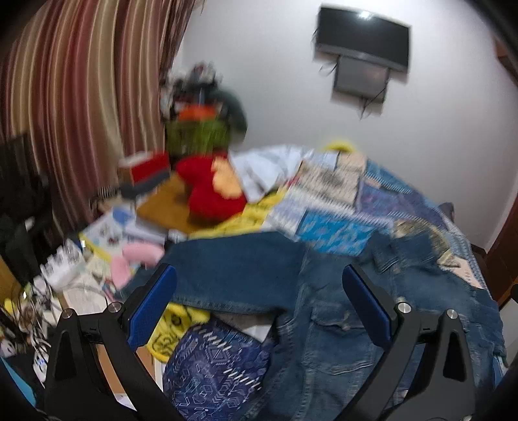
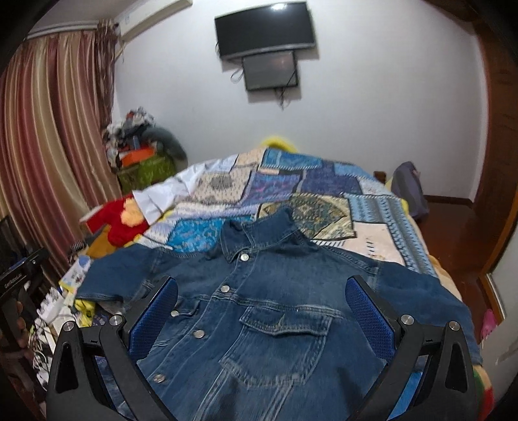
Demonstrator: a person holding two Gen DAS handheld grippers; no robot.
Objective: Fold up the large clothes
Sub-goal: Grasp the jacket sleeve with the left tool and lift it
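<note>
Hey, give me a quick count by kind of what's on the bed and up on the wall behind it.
Denim jacket: 1
Patchwork quilt: 1
Red plush toy: 1
Wall screens: 2, a large one and a smaller one just below it
Total: 5

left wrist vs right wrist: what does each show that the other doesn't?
Left wrist only: pink item and scattered clutter beside the bed, with the left gripper open over the jacket's sleeve area.
Right wrist only: the jacket's collar, button placket and chest pocket, laid flat front-up; right gripper open above it.
Both: denim jacket, patchwork bedspread, red plush toy, striped curtain, wall TV.
</note>
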